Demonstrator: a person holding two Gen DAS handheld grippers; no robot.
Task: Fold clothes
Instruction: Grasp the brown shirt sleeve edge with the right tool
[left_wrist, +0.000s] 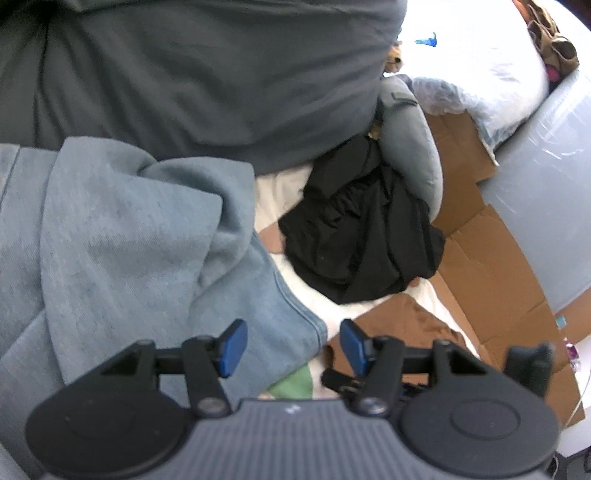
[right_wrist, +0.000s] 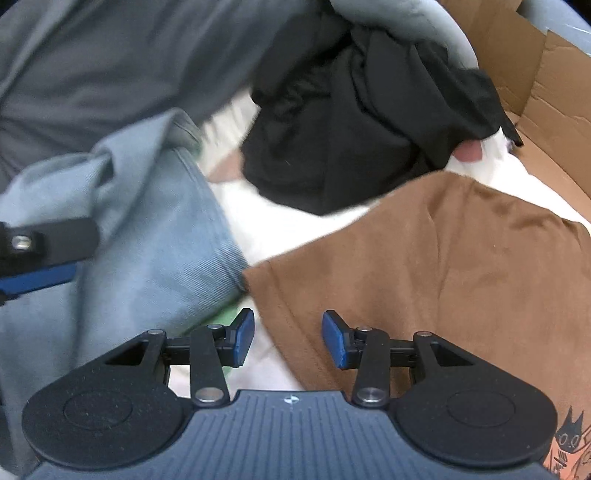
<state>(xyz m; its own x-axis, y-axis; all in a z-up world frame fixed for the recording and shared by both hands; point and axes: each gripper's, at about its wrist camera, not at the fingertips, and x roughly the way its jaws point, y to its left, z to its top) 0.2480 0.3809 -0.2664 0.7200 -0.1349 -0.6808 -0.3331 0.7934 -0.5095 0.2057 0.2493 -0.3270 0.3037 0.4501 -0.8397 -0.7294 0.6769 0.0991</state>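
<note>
A light blue denim garment (left_wrist: 122, 236) lies crumpled at the left, its hem near my left gripper (left_wrist: 293, 345), which is open and empty just above the hem corner. A black garment (left_wrist: 362, 236) is bunched in the middle. A brown shirt (right_wrist: 443, 266) lies at the right, its edge under my right gripper (right_wrist: 288, 338), which is open and empty. The denim also shows in the right wrist view (right_wrist: 147, 240), as does the black garment (right_wrist: 351, 122). The other gripper's finger (right_wrist: 44, 254) shows at the left edge there.
A dark grey garment (left_wrist: 192, 70) covers the back. A grey padded piece (left_wrist: 410, 136) curves beside the black garment. Flattened cardboard (left_wrist: 491, 258) lies at the right beside a grey wrapped cushion (left_wrist: 546, 177). White bedding (right_wrist: 258, 221) lies beneath the clothes.
</note>
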